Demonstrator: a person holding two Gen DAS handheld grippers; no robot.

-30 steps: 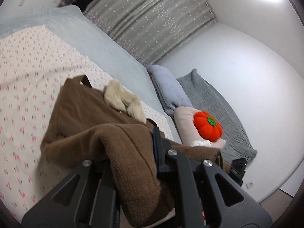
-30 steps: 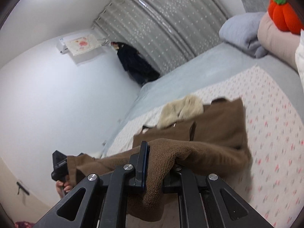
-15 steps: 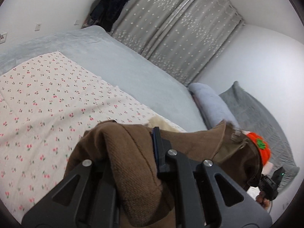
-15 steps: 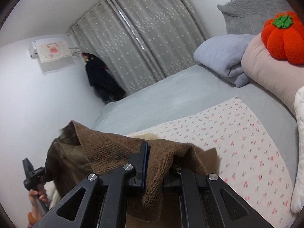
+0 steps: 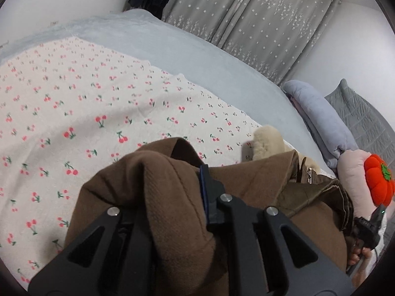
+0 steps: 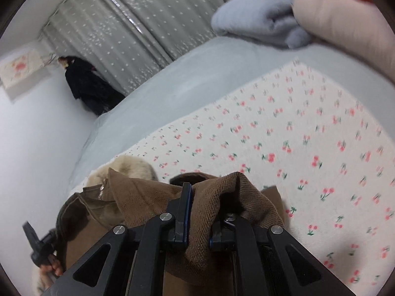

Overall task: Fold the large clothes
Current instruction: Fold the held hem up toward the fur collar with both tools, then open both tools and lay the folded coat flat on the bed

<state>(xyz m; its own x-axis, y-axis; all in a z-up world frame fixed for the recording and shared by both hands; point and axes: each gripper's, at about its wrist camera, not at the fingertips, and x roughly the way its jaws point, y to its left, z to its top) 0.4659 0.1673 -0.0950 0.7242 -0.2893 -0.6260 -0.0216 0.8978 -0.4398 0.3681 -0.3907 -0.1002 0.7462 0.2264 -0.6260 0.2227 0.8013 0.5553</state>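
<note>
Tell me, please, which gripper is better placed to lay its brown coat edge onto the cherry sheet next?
Neither clearly. The left gripper and right gripper are each shut on the brown coat, with bare cherry sheet just ahead, so lowering both together seems best.

Brown coat (image 5: 177, 192) of coarse ribbed matt cloth, cream collar (image 5: 267, 141) of fluffy fur-like pile, cherry-print sheet (image 5: 86, 113) of crinkled matt cotton-like cloth, grey-blue blanket (image 5: 209, 59) soft and fleecy, left gripper (image 5: 197, 185) matt black plastic with shiny metal screws
</note>
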